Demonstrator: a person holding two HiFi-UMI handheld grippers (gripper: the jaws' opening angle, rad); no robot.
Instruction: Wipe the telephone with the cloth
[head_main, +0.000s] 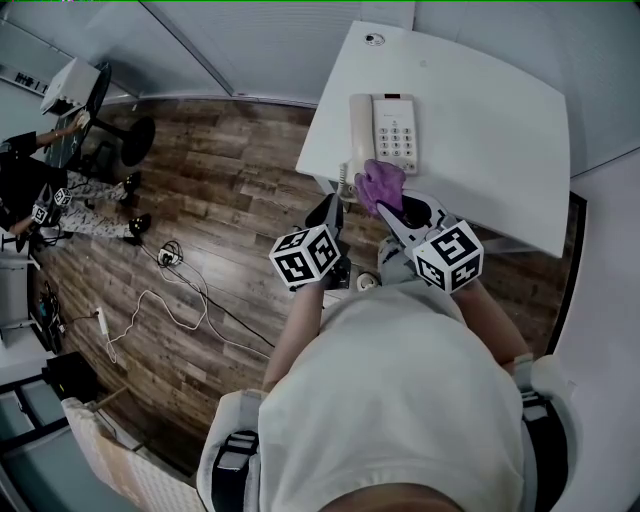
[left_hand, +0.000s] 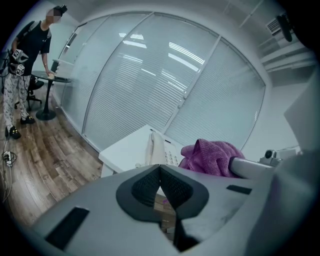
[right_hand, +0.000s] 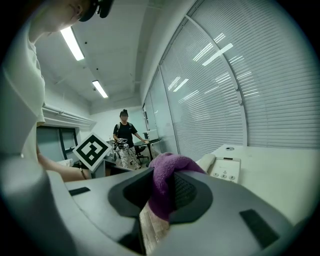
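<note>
Right gripper (right_hand: 166, 186) pinching crumpled purple terry cloth (head_main: 380, 183), nearer hand: cream plastic desk telephone (head_main: 385, 130) just ahead, long axis pointing away; left gripper (left_hand: 160, 171) pressed together, empty.

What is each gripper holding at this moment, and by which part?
The right gripper holds the purple cloth by a bunched fold pinched between its fingers; the rest bulges out ahead. The left gripper is shut and holds nothing.

The cloth (head_main: 380, 183) hides the phone's (head_main: 393, 125) near corner; the print on its keys is too small to read.
</note>
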